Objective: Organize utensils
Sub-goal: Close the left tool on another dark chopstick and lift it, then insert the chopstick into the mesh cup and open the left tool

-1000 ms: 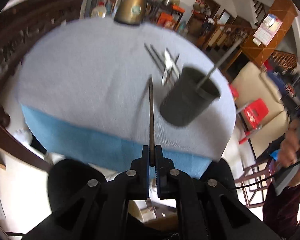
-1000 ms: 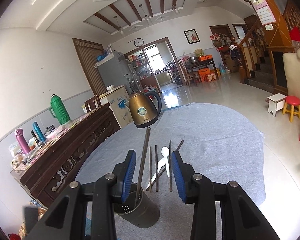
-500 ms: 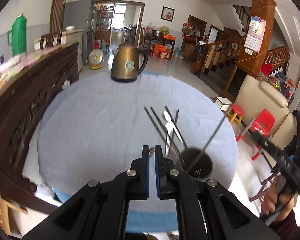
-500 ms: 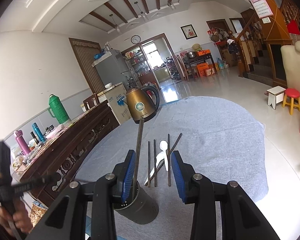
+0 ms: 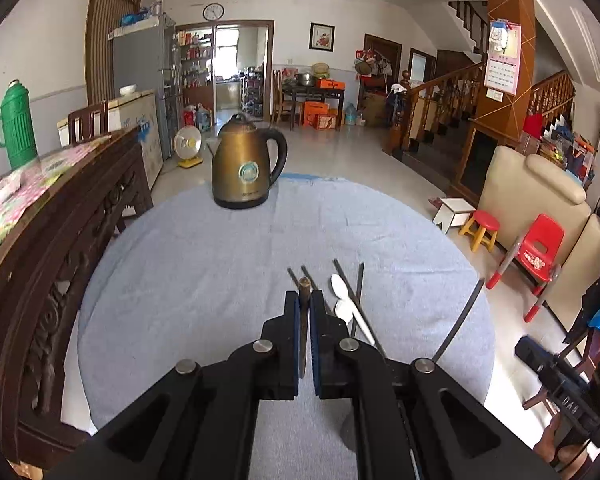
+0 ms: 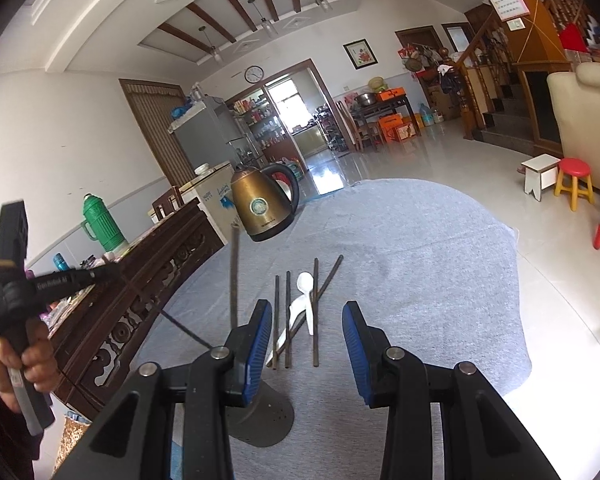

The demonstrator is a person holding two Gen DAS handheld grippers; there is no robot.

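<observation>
The left gripper clamps a dark chopstick between its fingers. The right gripper hangs unclenched above the grey holder, which seemingly holds one chopstick. Beyond, loose chopsticks and a white spoon lie on the surface, the kettle farthest.

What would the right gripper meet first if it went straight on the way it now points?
Probably the white spoon and the loose chopsticks lying on the grey cloth. They sit directly ahead of the right gripper, between its open fingers, though depth is hard to judge.

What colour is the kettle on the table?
The kettle is bronze-gold with a black handle, clearest in the left wrist view.
</observation>
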